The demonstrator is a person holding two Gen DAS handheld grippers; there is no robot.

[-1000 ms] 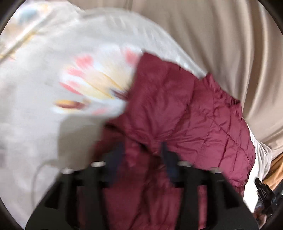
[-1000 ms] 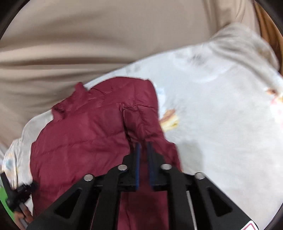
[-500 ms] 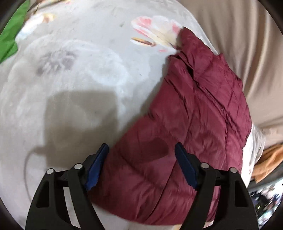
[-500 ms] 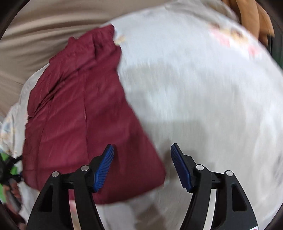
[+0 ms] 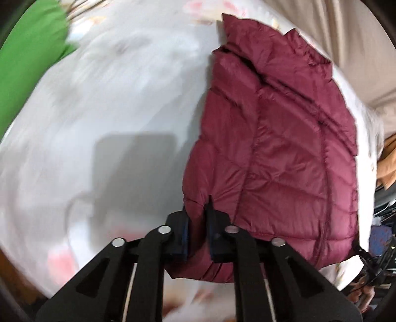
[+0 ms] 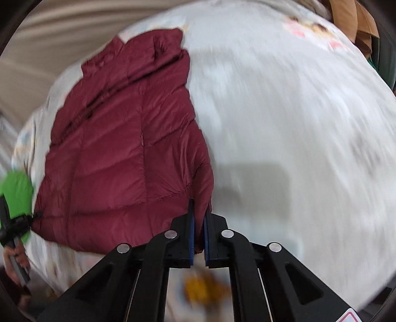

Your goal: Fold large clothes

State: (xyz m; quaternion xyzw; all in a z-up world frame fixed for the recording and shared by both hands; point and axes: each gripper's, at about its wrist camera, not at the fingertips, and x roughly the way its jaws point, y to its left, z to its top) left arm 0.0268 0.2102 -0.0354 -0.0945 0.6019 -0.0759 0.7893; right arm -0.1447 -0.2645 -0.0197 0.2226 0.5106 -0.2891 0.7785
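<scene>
A maroon quilted puffer jacket (image 5: 277, 138) lies folded lengthwise on a white flowered bedsheet (image 5: 118, 104), collar at the far end. My left gripper (image 5: 198, 223) is shut on the jacket's near left hem corner. In the right wrist view the jacket (image 6: 118, 148) lies left of centre, and my right gripper (image 6: 199, 223) is shut on its near right hem corner. Both views are motion-blurred around the jacket.
Beige curtain (image 5: 346, 37) hangs behind the bed. A green cloth (image 5: 27, 62) lies at the far left. Brown clothing (image 6: 354, 22) sits at the bed's far right edge. A hand holding the other gripper (image 6: 14, 237) shows at the left edge.
Half a second ago both grippers were open over the jacket's hem. Now both have closed on the near hem corners. The jacket lies flatter than one second ago.
</scene>
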